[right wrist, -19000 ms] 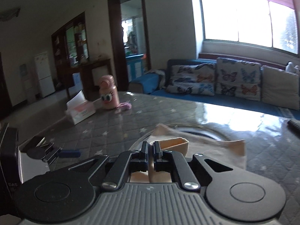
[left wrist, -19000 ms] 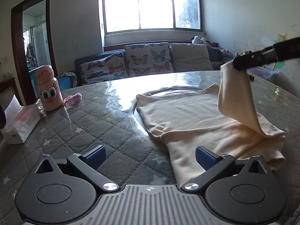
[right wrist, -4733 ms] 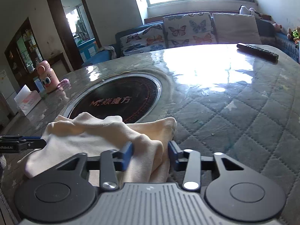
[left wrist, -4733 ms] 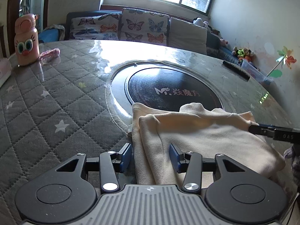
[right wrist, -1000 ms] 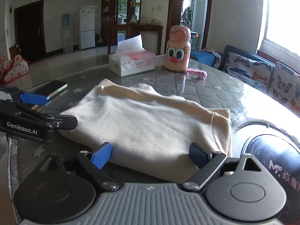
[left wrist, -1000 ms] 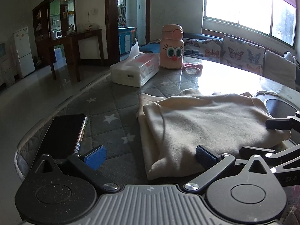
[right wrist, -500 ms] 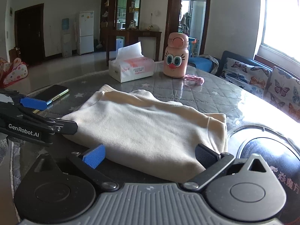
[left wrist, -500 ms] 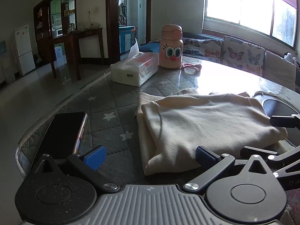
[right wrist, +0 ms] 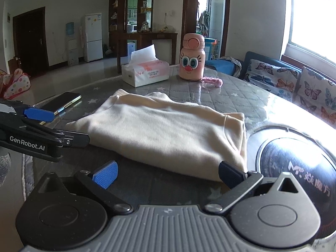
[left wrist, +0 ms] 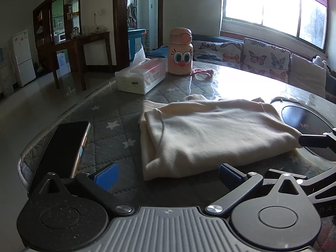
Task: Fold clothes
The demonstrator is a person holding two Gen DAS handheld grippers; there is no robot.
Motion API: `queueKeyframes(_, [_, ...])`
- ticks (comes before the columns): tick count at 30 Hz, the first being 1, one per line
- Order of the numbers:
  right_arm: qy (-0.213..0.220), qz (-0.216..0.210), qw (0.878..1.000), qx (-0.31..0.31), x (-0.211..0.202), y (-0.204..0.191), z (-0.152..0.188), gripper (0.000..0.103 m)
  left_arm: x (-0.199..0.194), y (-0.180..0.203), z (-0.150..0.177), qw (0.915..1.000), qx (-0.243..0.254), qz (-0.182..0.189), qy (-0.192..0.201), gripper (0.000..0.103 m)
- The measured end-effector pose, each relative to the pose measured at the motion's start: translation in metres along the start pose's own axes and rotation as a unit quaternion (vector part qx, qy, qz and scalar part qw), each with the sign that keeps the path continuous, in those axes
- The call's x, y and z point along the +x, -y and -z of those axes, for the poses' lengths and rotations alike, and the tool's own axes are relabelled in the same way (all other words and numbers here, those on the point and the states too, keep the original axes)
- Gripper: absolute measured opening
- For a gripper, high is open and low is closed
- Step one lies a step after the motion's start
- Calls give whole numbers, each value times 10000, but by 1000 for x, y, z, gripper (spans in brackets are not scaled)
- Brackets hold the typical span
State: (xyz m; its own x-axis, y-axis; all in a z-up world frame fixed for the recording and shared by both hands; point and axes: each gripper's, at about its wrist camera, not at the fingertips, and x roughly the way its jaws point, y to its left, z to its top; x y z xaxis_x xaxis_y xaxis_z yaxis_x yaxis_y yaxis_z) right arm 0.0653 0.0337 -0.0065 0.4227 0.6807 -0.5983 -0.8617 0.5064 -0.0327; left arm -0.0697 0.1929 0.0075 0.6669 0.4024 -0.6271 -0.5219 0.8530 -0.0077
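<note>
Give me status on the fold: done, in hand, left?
Done: the garment lies folded in a compact rectangle on the table. In hand: nothing; the left gripper and right gripper are both open, clear of the cloth. Left: no other clothes in view, so probably just withdrawing.

Surface: round table [left wrist: 117, 113] under a grey quilted star-print cover with a clear glossy sheet over it.
Inset: dark round cooktop [right wrist: 294, 159], just right of the right jaws.
Garment: cream folded garment [right wrist: 168, 132], lying flat straight ahead of both jaws.
Phone: dark phone [left wrist: 63, 145], near the table edge, left of the left jaws.
Far side: tissue box [right wrist: 146, 72], pink cartoon bottle [right wrist: 192, 61], pink strap [right wrist: 212, 82] beside it, all beyond the garment.
</note>
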Motion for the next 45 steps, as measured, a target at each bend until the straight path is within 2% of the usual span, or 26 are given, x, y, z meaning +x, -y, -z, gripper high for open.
queueKeyframes(27, [-115, 178, 9989, 426, -36, 3, 37, 103, -30, 33, 23, 9996, 270, -72, -31, 103])
queueKeyframes(45, [-163, 219, 9982, 524, -45, 1, 46, 103, -37, 43, 30, 9991, 399, -122, -34, 103])
